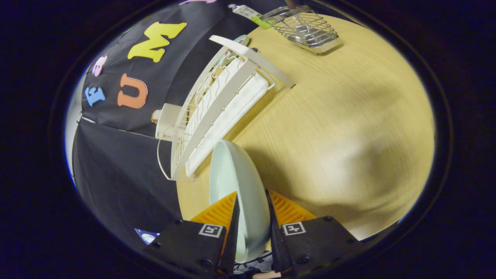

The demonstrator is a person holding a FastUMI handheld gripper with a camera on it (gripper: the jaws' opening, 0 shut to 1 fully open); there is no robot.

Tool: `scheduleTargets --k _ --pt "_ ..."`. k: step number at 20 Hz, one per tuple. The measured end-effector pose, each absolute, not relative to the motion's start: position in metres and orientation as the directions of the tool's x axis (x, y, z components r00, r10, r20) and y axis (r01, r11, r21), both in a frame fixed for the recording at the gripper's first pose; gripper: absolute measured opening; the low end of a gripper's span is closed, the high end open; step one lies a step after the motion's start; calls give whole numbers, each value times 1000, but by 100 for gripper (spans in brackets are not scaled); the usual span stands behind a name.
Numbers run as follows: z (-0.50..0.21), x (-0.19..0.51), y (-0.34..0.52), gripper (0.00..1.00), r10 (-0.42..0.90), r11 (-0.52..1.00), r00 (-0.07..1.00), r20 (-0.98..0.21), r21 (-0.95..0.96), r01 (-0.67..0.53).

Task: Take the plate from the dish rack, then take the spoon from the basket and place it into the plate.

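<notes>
- I have the gripper (pixel 252 217) clamped on the plate (pixel 236 182), one finger on each face near its rim, so the plate stands on edge between them and reaches out ahead.
- I judge the edge-on grip follows from how the dish rack (pixel 217 104) stores plates upright; the plate now sits clear of the rack, just beside its near end.
- The wire basket (pixel 306 27) stands well beyond the rack, at the table's far side; I cannot make out the spoon in it.
- The wooden table (pixel 341 116) offers open space beside the rack, where I expect to lay the plate flat.
- Black cloth walls the booth behind the rack.
</notes>
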State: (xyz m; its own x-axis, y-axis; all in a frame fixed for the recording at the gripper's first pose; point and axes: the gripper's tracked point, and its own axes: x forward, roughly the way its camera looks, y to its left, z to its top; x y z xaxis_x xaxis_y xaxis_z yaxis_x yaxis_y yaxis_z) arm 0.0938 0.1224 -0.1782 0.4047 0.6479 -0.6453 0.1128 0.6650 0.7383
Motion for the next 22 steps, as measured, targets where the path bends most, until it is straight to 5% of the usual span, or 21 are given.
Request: scheduleTargets --k 6,13,22 --pt "-176 105 109 59 601 711 440 -667 698 89" --pt "-152 107 86 96 498 807 567 -656 590 -26" --pt "-77 97 18 99 220 963 872 -437 241 -122"
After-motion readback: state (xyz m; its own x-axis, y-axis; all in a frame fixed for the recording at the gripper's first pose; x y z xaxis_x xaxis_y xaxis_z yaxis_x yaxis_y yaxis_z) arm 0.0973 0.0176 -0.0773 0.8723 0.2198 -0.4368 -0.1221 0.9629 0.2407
